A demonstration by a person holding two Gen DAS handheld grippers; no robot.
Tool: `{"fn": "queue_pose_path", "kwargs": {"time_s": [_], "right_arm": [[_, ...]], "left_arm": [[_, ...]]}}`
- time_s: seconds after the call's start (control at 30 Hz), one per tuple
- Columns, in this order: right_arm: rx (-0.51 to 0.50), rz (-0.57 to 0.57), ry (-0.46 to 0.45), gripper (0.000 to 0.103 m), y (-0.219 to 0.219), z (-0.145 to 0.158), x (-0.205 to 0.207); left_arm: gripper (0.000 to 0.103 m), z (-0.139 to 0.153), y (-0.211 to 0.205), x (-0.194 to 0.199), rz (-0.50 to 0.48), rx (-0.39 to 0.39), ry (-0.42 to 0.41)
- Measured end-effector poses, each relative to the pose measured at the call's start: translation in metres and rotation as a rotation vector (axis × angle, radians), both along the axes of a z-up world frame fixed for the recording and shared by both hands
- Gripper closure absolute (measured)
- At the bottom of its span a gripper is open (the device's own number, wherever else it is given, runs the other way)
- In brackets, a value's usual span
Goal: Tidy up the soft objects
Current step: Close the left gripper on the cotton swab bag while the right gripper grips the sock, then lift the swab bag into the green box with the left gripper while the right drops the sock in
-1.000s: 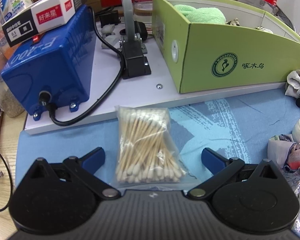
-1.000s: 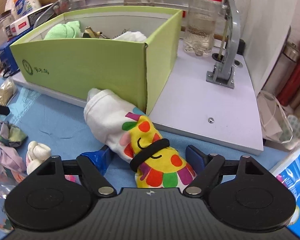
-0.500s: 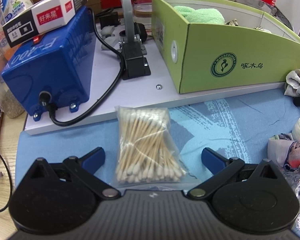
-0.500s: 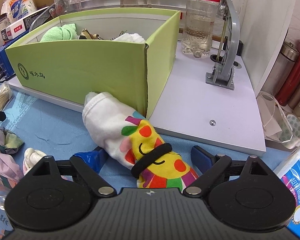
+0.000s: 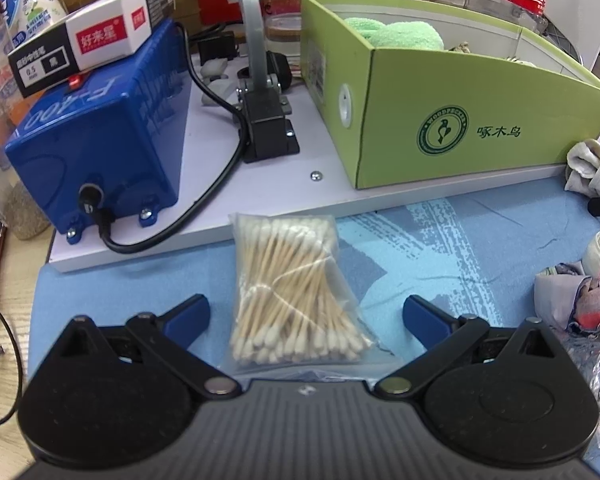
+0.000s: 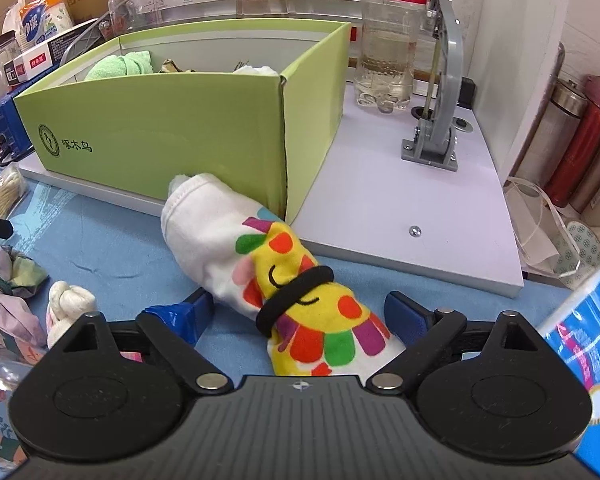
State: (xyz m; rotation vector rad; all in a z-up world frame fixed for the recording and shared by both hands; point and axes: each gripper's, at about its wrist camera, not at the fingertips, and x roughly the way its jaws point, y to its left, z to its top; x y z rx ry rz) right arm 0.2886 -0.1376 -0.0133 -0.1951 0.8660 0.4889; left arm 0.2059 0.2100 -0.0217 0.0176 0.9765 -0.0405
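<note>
A green cardboard box [image 5: 476,120] [image 6: 160,136] stands on a white board and holds a green towel [image 5: 392,32] and other soft items. My left gripper [image 5: 306,314] is open, with a clear bag of cotton swabs [image 5: 292,292] lying between its fingers on the blue mat. My right gripper [image 6: 298,312] is open around a rolled white cloth with a colourful sun print [image 6: 276,272], bound by a black hair tie [image 6: 292,296]. The roll leans against the box's front corner.
A blue machine [image 5: 96,140] with a black cable and a small carton on top stands left of the box. A grey lever stand [image 6: 436,120], a cola bottle [image 6: 392,36] and flasks [image 6: 580,144] are on the right. Crumpled cloths [image 6: 8,292] and a knotted white cloth [image 6: 70,300] lie on the mat.
My right gripper has pulled back and risen slightly, so the sun-print roll sits a little farther out between its fingers. The left gripper has barely moved.
</note>
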Motion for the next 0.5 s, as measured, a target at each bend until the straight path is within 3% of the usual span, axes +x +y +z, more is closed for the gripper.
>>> {"fn": "queue_pose_path", "kwargs": {"time_s": [0.07, 0.17, 0.23, 0.27, 0.3, 0.33, 0.5], "right_arm": [[0.000, 0.004, 0.007, 0.021, 0.001, 0.000, 0.002], [-0.015, 0.001, 0.024, 0.030, 0.003, 0.003, 0.000], [-0.011, 0.002, 0.020, 0.046, 0.002, 0.005, -0.005], [-0.004, 0.004, 0.010, 0.067, 0.003, 0.007, -0.010], [-0.004, 0.002, 0.007, 0.078, 0.002, 0.009, -0.014], [-0.011, 0.000, 0.005, 0.080, 0.003, 0.010, -0.018], [-0.007, 0.008, -0.002, 0.086, 0.002, 0.015, -0.044]], "left_arm": [[0.001, 0.000, -0.001, -0.001, 0.008, -0.001, 0.004], [0.002, 0.000, -0.002, -0.003, 0.016, 0.001, 0.002], [0.011, 0.002, -0.002, -0.005, 0.011, -0.007, -0.008], [0.028, 0.004, -0.002, -0.006, 0.001, -0.013, -0.016], [0.038, 0.008, -0.002, -0.008, -0.002, -0.018, -0.022], [0.048, 0.011, -0.002, -0.010, 0.001, -0.015, -0.018], [0.050, 0.018, 0.008, -0.026, 0.022, -0.034, -0.015]]}}
